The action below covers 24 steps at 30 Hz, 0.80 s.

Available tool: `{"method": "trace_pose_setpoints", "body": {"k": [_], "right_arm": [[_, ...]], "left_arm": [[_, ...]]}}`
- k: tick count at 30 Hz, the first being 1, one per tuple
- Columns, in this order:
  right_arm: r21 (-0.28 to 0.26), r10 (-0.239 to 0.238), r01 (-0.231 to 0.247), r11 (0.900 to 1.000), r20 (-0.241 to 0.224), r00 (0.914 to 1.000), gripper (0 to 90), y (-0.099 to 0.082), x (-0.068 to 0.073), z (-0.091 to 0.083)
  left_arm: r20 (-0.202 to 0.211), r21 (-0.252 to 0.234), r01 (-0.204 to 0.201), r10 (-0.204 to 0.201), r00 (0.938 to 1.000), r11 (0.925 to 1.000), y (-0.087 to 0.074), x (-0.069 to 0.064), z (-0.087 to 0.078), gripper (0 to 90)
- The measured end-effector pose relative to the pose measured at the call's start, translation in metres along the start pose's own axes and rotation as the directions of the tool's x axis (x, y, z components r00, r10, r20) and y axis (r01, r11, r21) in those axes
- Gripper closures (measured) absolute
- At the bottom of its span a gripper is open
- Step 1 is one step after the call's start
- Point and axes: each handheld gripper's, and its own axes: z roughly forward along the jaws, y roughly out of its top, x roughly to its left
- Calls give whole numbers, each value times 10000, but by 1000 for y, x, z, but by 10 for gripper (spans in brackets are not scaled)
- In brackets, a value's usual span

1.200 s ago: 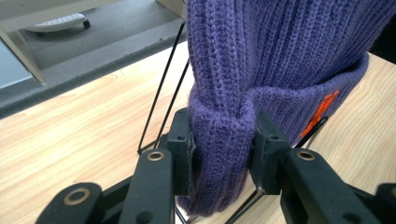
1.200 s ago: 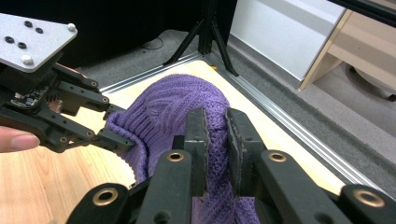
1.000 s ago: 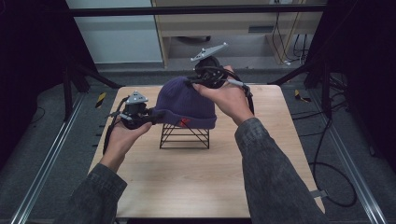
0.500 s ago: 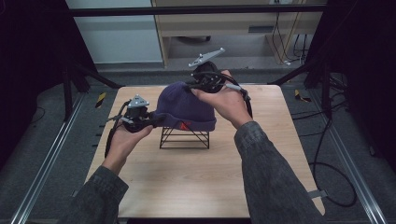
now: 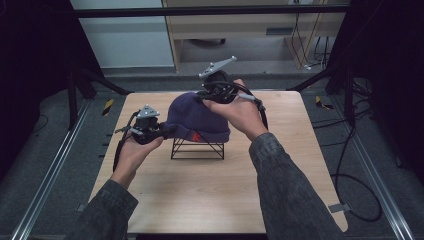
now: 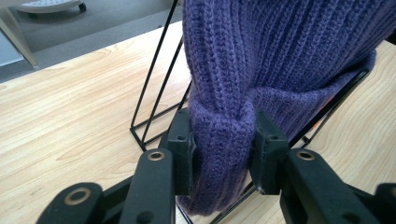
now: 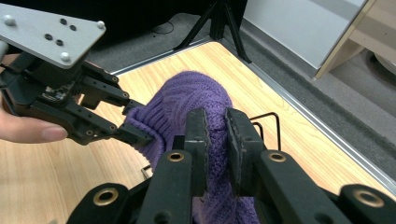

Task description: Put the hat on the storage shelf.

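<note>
A purple knit beanie (image 5: 196, 116) with a small red tag hangs over a black wire stand (image 5: 198, 149) on the wooden table (image 5: 210, 200). My left gripper (image 5: 168, 132) is at the hat's left edge. In the left gripper view it (image 6: 223, 148) is shut on the folded cuff of the beanie (image 6: 261, 51), with the wire stand (image 6: 150, 95) behind. My right gripper (image 5: 206, 96) is at the hat's far top. In the right gripper view it (image 7: 215, 135) pinches the knit of the beanie (image 7: 184, 100), and the left gripper (image 7: 136, 122) shows at the cuff beyond.
Bare wood lies in front of and to both sides of the stand. A cable (image 5: 262, 112) trails from the right gripper. Dark tripod legs (image 5: 90, 82) and floor cables (image 5: 350, 165) surround the table. A low shelf unit (image 5: 240, 30) stands beyond the far edge.
</note>
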Motion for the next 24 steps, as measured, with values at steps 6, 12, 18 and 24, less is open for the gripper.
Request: {"method": "trace_pose_setpoints", "body": {"k": [6,12,18,24], "right_arm": [[58,-37,36,10000,81,10000,801,1,1,0],[115,-45,45,9999,21,10000,801,1,4,3],[271,-112,114,9996,-75,9999,801,-2,7,10],[391,-95,99,9992,-101,9999,801,-5,7,14]], "left_arm": [[47,-35,70,-70,10000,10000,-3,0,0,581],[72,-183,115,-113,9999,9998,-7,2,-1,562],[63,-106,247,-246,9997,9996,-15,5,2,627],[48,-12,284,-284,9996,9996,-19,5,6,652]]}}
